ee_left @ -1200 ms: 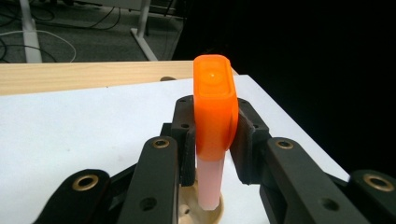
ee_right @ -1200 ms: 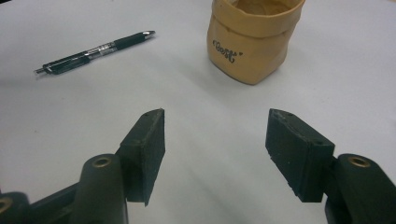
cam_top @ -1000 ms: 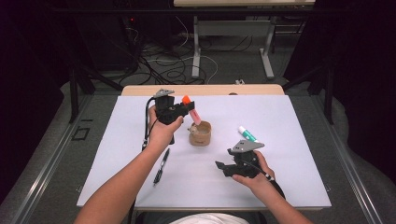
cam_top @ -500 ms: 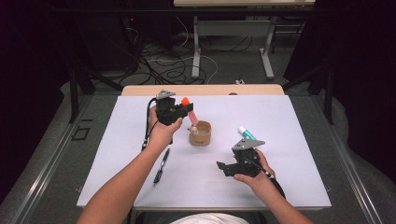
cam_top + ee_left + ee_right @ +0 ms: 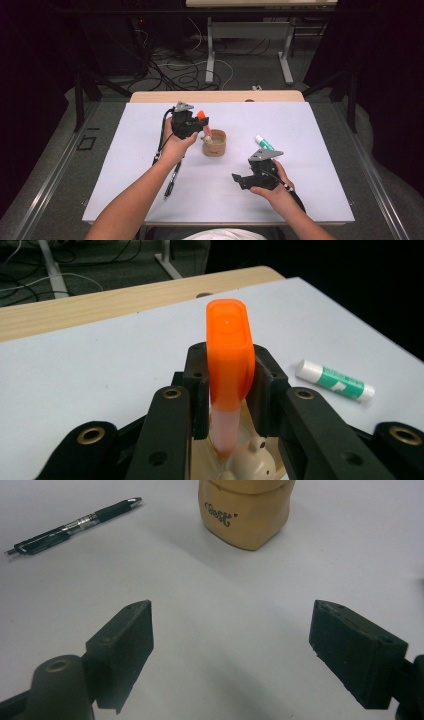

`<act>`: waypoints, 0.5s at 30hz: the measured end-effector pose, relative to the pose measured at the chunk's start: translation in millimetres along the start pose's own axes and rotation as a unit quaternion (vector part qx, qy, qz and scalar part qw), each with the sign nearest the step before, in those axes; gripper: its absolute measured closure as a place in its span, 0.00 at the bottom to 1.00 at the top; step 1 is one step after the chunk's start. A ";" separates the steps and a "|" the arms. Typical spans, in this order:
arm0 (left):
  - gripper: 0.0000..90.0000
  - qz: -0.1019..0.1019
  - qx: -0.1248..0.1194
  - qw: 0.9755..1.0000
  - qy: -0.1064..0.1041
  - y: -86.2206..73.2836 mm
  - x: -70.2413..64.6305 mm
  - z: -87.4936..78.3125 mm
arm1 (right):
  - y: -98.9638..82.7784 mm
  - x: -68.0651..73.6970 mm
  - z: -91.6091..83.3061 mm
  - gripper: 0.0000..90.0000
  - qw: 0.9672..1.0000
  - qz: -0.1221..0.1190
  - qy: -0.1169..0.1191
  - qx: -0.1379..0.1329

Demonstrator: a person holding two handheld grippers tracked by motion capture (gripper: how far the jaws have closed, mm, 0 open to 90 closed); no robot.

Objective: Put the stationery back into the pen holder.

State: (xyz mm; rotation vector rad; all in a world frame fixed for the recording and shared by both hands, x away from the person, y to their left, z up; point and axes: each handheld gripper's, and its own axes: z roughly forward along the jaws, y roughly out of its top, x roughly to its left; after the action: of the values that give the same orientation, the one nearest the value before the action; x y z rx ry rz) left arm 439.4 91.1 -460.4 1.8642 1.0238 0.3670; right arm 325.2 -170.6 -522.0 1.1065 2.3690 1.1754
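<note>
My left gripper [image 5: 202, 127] is shut on a marker [image 5: 201, 115] with an orange cap and a pink body. In the left gripper view the marker [image 5: 228, 355] stands upright between the jaws. Its lower end dips into a tan cup [image 5: 214, 143] just right of that gripper. My right gripper [image 5: 239, 181] hovers low at the front right, pointing left toward the cup [image 5: 244, 510]. Its jaws have just been opening, and the right gripper [image 5: 232, 640] holds nothing, with bare white table between its fingers.
A white and green glue stick [image 5: 264, 142] lies right of the cup, close behind my right hand. A black pen [image 5: 172, 177] lies at the front left, under my left forearm. The white table cover [image 5: 310, 130] ends at a wooden strip [image 5: 215, 96] at the back.
The left gripper has sunk slightly with the marker toward the cup. The right gripper's jaws stand wider apart than a second ago, and that hand has stayed in place.
</note>
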 end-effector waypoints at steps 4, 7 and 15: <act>0.82 0.014 0.007 1.000 0.006 -2.7 -6.3 6.4 | -0.5 1.1 1.1 0.19 1.000 0.000 0.002 -0.005; 0.82 0.032 0.029 0.999 0.016 -4.4 -7.7 10.4 | -0.7 0.6 1.6 0.19 1.000 -0.001 0.001 -0.007; 0.82 0.035 0.063 0.997 0.029 -8.2 -12.5 19.9 | -1.2 1.3 2.3 0.19 1.000 0.000 0.002 -0.009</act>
State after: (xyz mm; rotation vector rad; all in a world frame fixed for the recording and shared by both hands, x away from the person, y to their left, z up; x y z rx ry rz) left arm 440.2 71.2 -475.4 2.0165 1.0431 0.4090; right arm 325.0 -168.8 -524.3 1.0995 2.3572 1.1961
